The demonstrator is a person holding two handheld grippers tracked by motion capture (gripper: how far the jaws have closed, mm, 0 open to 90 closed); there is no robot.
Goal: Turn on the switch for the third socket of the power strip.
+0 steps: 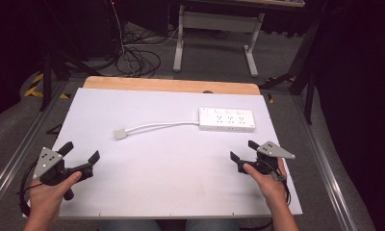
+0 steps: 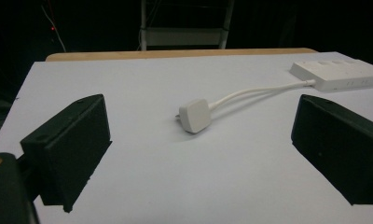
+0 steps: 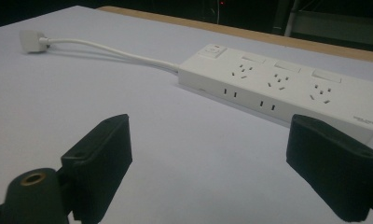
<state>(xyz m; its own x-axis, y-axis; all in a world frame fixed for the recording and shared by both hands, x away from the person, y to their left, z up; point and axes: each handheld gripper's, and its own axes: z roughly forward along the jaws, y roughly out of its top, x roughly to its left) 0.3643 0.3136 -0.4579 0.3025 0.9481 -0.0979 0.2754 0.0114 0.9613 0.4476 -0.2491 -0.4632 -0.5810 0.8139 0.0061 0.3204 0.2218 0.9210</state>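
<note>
A white power strip lies at the table's back right, sockets and switches facing up. Its white cable curves left to a white plug lying on the sheet. My left gripper is held at the front left, open and empty, with the plug a short way beyond its jaws. My right gripper is held at the front right, open and empty, just in front of the strip's near side.
A white sheet covers the table, with a strip of bare wood along the far edge. Behind the table stand a desk frame and loose floor cables. Metal rails run along both sides.
</note>
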